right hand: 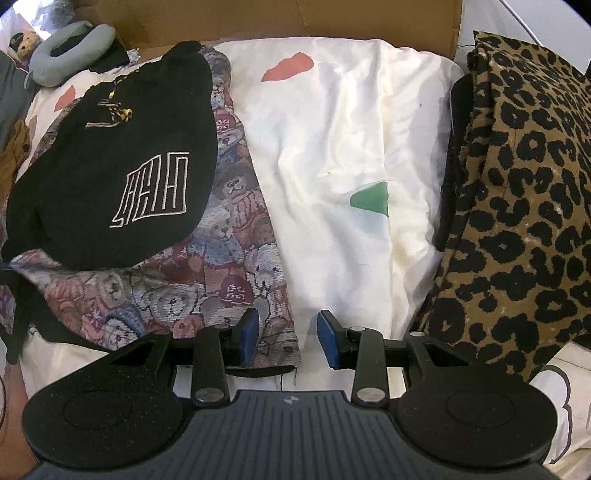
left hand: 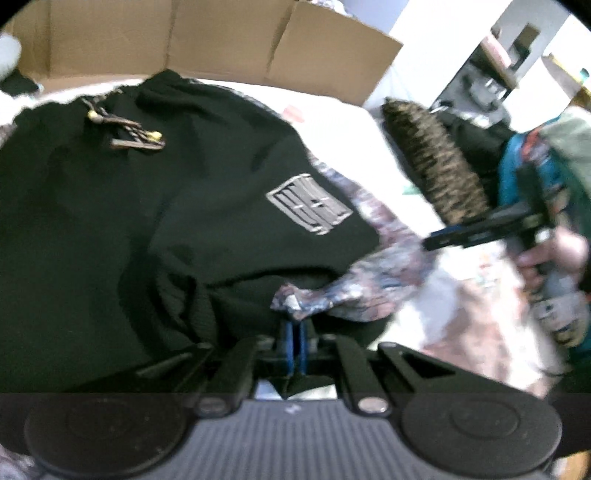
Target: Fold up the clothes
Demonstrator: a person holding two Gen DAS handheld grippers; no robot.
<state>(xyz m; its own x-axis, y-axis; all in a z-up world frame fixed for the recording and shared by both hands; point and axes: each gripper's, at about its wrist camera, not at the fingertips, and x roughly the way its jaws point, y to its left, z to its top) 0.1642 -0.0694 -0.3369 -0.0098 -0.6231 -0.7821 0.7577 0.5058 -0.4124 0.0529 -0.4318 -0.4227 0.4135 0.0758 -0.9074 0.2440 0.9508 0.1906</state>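
Note:
A black garment (right hand: 110,147) with a white stitched logo (left hand: 309,204) and drawstrings lies on a teddy-bear patterned garment (right hand: 221,266), both spread on the white sheet (right hand: 351,122). My left gripper (left hand: 295,334) is shut, its blue pads pinching a bunched corner of the teddy-bear garment (left hand: 314,299) at the black garment's near edge. My right gripper (right hand: 290,338) is open and points down at the teddy-bear garment's near right hem. The left pad is over the fabric and the right pad over the sheet, neither pressing. In the left wrist view the right gripper (left hand: 443,238) shows at the right, held by a hand (left hand: 554,254).
A leopard-print cloth (right hand: 524,184) is heaped on a dark pile to the right. A cardboard box wall (right hand: 295,16) runs along the back. A grey neck pillow (right hand: 70,44) and a small plush toy (right hand: 24,42) lie at the back left.

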